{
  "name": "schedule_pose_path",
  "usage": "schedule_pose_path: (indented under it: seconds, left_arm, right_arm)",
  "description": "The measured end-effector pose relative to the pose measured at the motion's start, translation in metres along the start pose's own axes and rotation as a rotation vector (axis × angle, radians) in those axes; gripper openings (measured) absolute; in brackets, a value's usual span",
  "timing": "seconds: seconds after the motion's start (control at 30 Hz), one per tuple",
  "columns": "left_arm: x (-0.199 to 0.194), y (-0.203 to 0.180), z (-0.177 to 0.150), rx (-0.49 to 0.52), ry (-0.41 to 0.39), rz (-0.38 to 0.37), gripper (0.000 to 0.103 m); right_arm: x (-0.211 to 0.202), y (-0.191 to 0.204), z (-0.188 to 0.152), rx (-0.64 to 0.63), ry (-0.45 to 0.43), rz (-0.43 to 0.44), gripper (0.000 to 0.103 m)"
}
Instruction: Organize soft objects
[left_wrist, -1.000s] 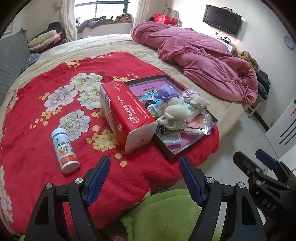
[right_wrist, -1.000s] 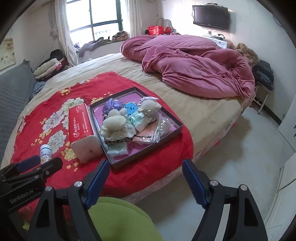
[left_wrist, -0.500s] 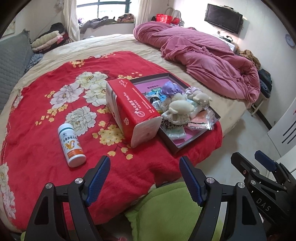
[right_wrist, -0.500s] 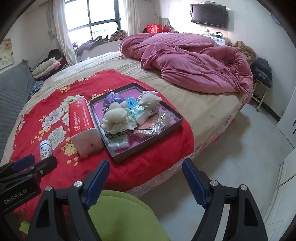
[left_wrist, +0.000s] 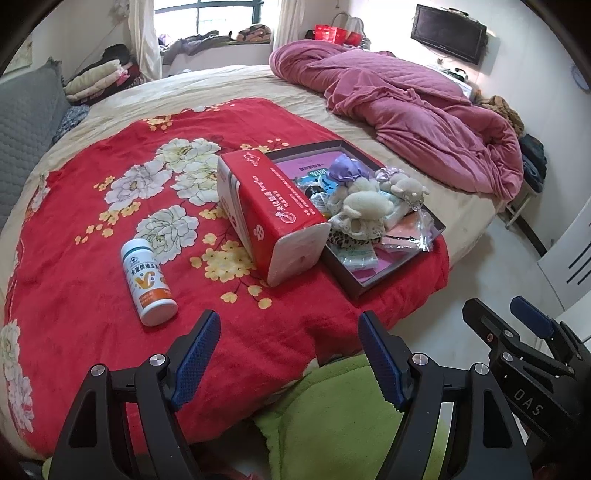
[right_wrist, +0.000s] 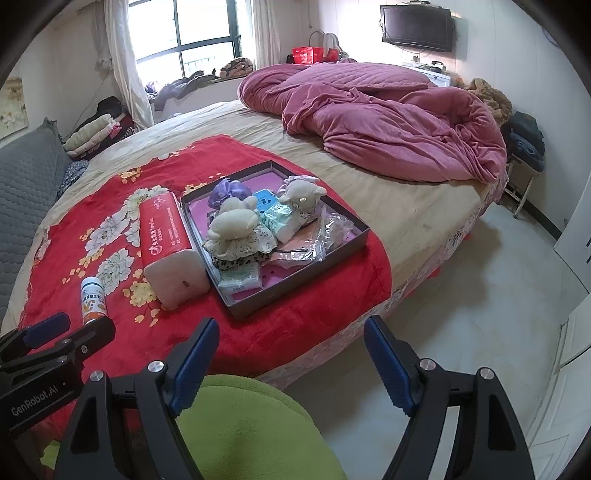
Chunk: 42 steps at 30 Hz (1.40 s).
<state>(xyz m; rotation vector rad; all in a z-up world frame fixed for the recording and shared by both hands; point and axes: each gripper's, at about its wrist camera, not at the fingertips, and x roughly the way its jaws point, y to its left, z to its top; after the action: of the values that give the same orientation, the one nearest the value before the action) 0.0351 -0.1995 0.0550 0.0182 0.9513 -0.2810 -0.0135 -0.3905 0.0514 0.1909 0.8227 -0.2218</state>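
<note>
A: Lying on the red floral fleece blanket (left_wrist: 92, 221): long red plastic-wrapped tissue pack (left_wrist: 269, 210), long axis running from near edge toward the window, white end facing the cameras, touching the dark shallow cardboard tray (right_wrist: 295, 286) on its left side.

B: Sitting in that tray: cream plush toy (right_wrist: 232, 225) atop patterned cloth, second cream plush (right_wrist: 303, 194) behind it, purple fabric bundle (right_wrist: 225, 190) at the back, wrapped packets around.

A: Lying left of the pack: white cylindrical pill bottle (left_wrist: 147, 282), apart from it, cap end pointing away from the cameras.

B: Hovering short of the bed edge: left gripper (left_wrist: 288, 350) and right gripper (right_wrist: 291, 352), blue-padded fingers spread wide, holding nothing.
</note>
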Motion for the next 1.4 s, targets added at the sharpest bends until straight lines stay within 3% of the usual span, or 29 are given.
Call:
schedule_pose_path:
  seconds: [1.4]
  left_arm:
    - [0.009,0.0,-0.01,0.014,0.04,0.034,0.078]
  right_arm:
    - [0.002,0.005,-0.007,-0.022,0.0,-0.016,0.08]
